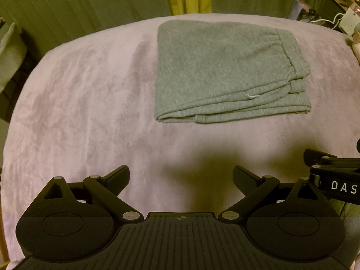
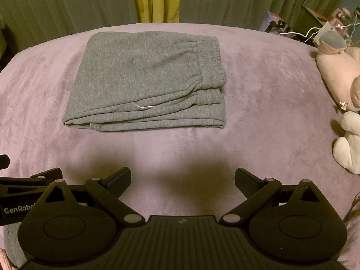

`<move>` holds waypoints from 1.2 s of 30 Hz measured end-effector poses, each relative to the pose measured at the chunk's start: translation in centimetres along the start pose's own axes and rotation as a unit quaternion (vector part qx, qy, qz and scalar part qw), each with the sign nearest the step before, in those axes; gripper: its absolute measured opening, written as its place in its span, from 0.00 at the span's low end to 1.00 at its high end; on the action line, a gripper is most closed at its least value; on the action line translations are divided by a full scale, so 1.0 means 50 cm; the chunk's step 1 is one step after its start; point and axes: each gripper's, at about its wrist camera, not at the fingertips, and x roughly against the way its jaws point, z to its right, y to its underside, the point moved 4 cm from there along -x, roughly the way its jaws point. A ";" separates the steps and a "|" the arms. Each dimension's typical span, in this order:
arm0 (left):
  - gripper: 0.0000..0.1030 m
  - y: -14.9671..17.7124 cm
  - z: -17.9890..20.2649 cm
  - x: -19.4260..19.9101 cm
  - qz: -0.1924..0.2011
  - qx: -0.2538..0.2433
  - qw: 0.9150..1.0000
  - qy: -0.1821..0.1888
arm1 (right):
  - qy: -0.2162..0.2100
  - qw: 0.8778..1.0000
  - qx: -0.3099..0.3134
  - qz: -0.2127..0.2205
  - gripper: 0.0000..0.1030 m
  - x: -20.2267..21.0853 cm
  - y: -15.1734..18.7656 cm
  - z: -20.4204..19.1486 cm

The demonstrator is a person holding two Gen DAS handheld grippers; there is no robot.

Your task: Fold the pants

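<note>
Grey sweatpants (image 1: pixel 227 72) lie folded into a flat stack on a lilac plush blanket (image 1: pixel 78 103), waistband at the right. They also show in the right wrist view (image 2: pixel 146 83). My left gripper (image 1: pixel 181 180) is open and empty, held back near the front of the blanket, well short of the pants. My right gripper (image 2: pixel 182 181) is open and empty too, beside the left one. Part of the right gripper shows at the right edge of the left wrist view (image 1: pixel 333 177). Part of the left gripper shows at the left edge of the right wrist view (image 2: pixel 27 184).
Pink and white plush toys (image 2: pixel 342 72) lie on the blanket (image 2: pixel 270 112) at the right. Green and yellow curtains (image 2: pixel 157 0) hang behind. Cluttered shelves with cables (image 2: pixel 326 29) stand at the back right.
</note>
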 end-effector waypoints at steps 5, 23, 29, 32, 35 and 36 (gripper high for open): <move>0.98 0.000 -0.003 0.000 0.002 0.003 1.000 0.001 | -0.002 1.000 -0.002 0.003 0.96 0.002 0.002 0.000; 0.98 0.002 0.001 0.010 0.010 0.002 1.000 -0.005 | -0.002 1.000 -0.006 0.011 0.96 0.011 0.000 0.004; 0.98 0.001 0.002 0.011 0.011 0.001 1.000 -0.005 | -0.002 1.000 -0.005 0.012 0.96 0.014 0.002 0.005; 0.98 0.001 0.002 0.011 0.011 0.002 1.000 -0.005 | -0.001 1.000 -0.004 0.013 0.96 0.015 0.000 0.005; 0.98 0.002 0.003 0.012 0.011 0.002 1.000 -0.006 | -0.001 1.000 -0.004 0.014 0.96 0.016 -0.002 0.006; 0.98 0.001 0.003 0.012 0.012 0.003 1.000 -0.006 | 0.000 1.000 -0.004 0.014 0.96 0.016 -0.003 0.006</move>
